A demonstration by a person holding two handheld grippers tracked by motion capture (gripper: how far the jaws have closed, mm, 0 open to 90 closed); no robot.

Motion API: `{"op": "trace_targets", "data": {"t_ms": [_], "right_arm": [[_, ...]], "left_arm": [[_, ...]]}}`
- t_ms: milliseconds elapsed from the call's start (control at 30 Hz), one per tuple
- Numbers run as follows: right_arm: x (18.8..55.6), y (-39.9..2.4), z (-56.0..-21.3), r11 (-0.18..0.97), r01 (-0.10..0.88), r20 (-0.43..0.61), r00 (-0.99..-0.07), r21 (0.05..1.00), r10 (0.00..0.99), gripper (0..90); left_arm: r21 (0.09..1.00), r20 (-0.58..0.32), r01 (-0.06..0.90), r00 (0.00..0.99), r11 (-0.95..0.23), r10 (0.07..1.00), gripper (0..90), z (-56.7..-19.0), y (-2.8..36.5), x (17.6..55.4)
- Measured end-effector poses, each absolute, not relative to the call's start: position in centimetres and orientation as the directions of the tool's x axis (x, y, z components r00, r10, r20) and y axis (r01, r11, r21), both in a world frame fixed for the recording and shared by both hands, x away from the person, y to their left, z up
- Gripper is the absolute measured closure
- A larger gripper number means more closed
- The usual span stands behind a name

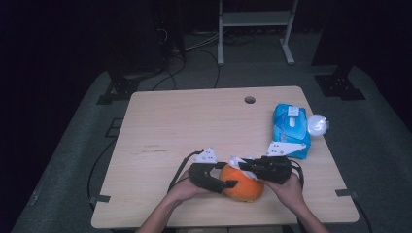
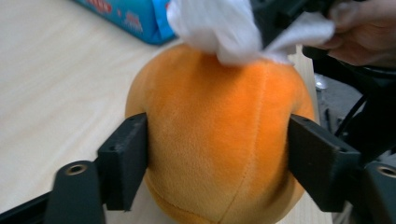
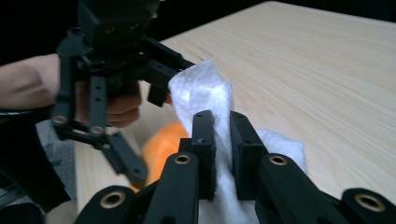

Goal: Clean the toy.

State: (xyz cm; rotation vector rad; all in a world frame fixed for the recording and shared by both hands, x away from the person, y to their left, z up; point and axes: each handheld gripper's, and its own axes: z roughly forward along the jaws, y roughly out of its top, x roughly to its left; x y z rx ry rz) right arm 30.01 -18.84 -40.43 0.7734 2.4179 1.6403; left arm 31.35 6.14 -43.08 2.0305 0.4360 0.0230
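Plush orange [image 2: 219, 140] betw. left gripper [image 2: 217, 158] jaws.

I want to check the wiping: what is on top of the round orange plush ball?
A crumpled white wipe lies on the orange plush ball, pinched by the right gripper. The ball's surface under the wipe is hidden.

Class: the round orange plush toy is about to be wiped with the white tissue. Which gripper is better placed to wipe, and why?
Right gripper: it pinches the white tissue atop the round orange plush toy; the left gripper clamps the toy's sides.
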Motion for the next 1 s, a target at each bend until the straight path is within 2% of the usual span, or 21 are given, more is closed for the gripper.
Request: {"op": "trace_targets", "data": {"t_ms": [167, 267, 433, 500, 533, 567, 667, 900, 1000], "right_arm": [[28.9, -17.1, -39.4, 0.346, 0.267, 0.098, -0.895, 0.899, 0.435, 81.2], [29.6, -18.1, -39.5, 0.343, 0.292, 0.109, -0.879, 0.893, 0.465, 81.3], [30.6, -20.0, -40.2, 0.292, 0.355, 0.177, -0.850, 0.888, 0.497, 81.3], [30.7, -20.1, -40.2, 0.294, 0.356, 0.174, -0.849, 0.887, 0.499, 81.3], [30.6, -20.1, -40.2, 0.293, 0.356, 0.175, -0.848, 0.888, 0.501, 81.3], [30.6, -20.1, -40.2, 0.293, 0.356, 0.175, -0.848, 0.888, 0.501, 81.3], [30.0, -19.3, -39.5, 0.314, 0.326, 0.144, -0.862, 0.891, 0.486, 81.3], [28.4, -16.7, -39.0, 0.382, 0.249, 0.064, -0.898, 0.890, 0.435, 81.5], [28.9, -17.3, -39.0, 0.374, 0.270, 0.078, -0.887, 0.887, 0.455, 81.6]], "left_arm": [[0.862, -0.064, 0.202, 0.953, -0.465, 0.295, 28.7, -42.3, 5.1, 30.4], [0.864, -0.078, 0.214, 0.951, -0.456, 0.298, 26.3, -42.5, 5.3, 30.6], [0.855, -0.192, 0.327, 0.921, -0.403, 0.339, 9.4, -43.4, 5.5, 31.6], [0.843, -0.259, 0.376, 0.911, -0.386, 0.320, 13.9, -43.8, 5.5, 31.8], [0.846, -0.251, 0.366, 0.915, -0.387, 0.317, 16.3, -43.9, 5.6, 31.8], [0.846, -0.251, 0.366, 0.915, -0.387, 0.317, 23.1, -43.9, 5.6, 31.8], [0.858, -0.219, 0.337, 0.923, -0.388, 0.318, 27.7, -43.5, 5.5, 31.4], [0.867, -0.074, 0.215, 0.948, -0.450, 0.311, 28.4, -42.3, 4.2, 29.9], [0.868, -0.064, 0.205, 0.950, -0.453, 0.307, 28.9, -42.5, 4.3, 29.9]]}}
